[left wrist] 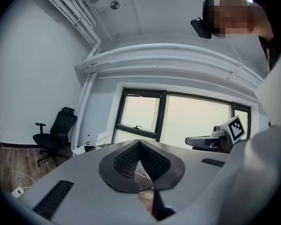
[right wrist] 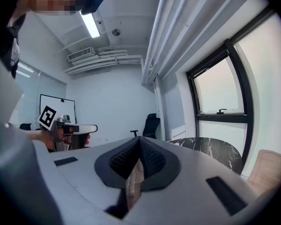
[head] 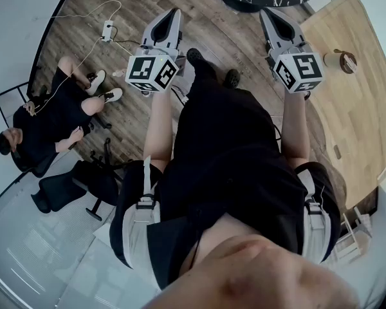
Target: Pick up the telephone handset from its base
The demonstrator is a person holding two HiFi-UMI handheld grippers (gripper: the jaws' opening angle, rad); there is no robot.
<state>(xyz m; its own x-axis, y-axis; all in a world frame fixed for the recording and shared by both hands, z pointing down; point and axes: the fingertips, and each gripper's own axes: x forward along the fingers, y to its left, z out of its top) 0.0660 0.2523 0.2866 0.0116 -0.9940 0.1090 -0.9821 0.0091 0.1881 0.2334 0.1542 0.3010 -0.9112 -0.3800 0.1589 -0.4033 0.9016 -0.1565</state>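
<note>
Head view shows both tools held out level ahead of my body, over the wood floor [head: 135, 8], not near any work surface. My left gripper [head: 170, 18] is fully closed on nothing, and my right gripper [head: 271, 17] has its jaws together, also empty. No telephone or handset appears in any view. I'd look first toward the wooden table [head: 357, 89] at right. I judge this a ready pose before any reach.
</note>
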